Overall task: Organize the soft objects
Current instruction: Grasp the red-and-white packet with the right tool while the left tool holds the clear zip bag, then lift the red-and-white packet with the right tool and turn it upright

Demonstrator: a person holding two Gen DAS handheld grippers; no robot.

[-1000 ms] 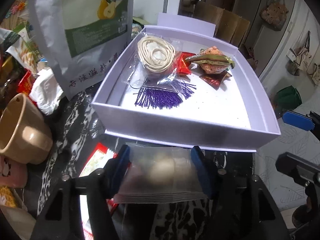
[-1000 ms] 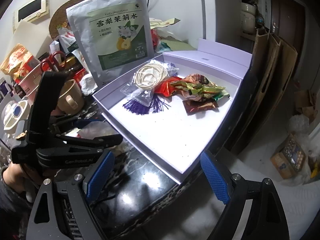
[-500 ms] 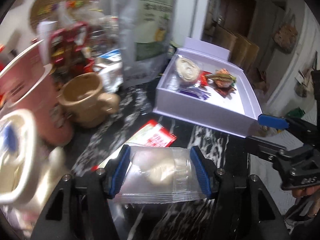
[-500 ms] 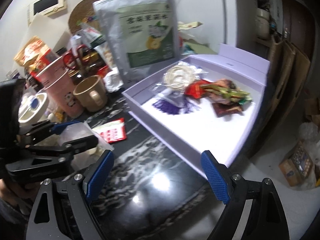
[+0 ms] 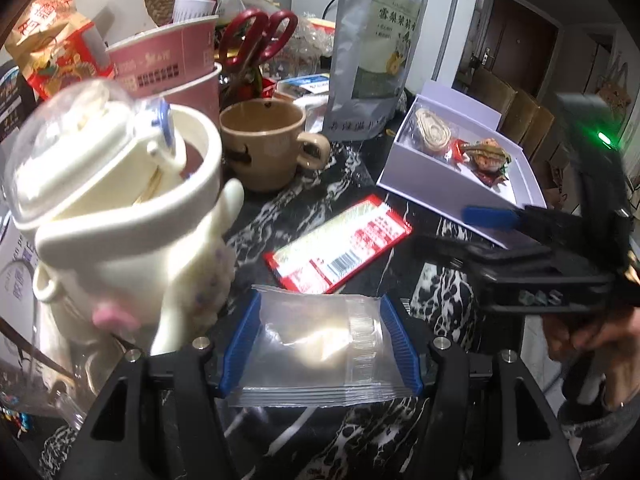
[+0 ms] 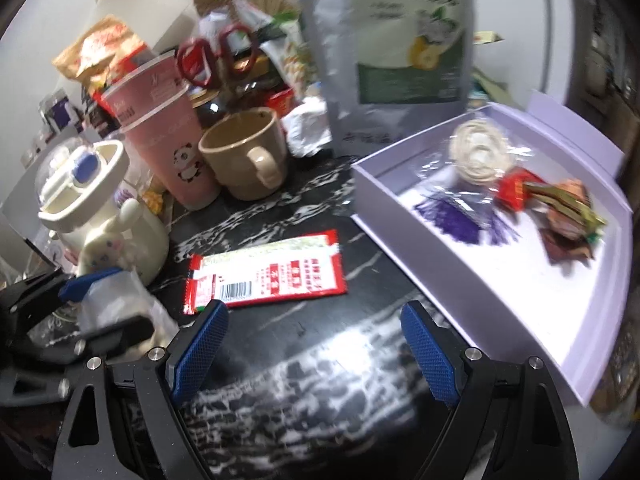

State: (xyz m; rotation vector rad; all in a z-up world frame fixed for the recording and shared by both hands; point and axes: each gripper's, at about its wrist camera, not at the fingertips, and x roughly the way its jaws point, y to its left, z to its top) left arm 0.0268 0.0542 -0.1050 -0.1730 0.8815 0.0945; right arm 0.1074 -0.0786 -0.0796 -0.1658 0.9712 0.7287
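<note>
My left gripper [image 5: 320,344] is shut on a clear plastic packet [image 5: 316,344] with a pale lump inside, its blue pads pressing both sides. The same clear plastic packet [image 6: 112,300] shows at the left of the right wrist view. A red and white snack packet [image 5: 340,248] [image 6: 268,276] lies flat on the black marbled counter. My right gripper [image 6: 316,352] stands open and empty just in front of it. The lavender box [image 5: 424,196] [image 6: 372,196] holds a bagged coil of cord [image 6: 476,152], a purple tassel [image 6: 456,220] and several wrapped sweets [image 6: 560,208].
A tan mug [image 5: 268,148] [image 6: 244,156], pink paper cups [image 6: 160,136], a cream lidded jar [image 5: 128,216] [image 6: 100,216], red scissors [image 5: 256,40] and a tall silver tea pouch [image 5: 376,48] [image 6: 400,40] crowd the counter's left and back. A person's hand [image 5: 592,336] holds the right gripper.
Both grippers swung left, away from the box. The red and white packet and the jar came into view. The clear packet stays clamped in the left gripper; the right stays open.
</note>
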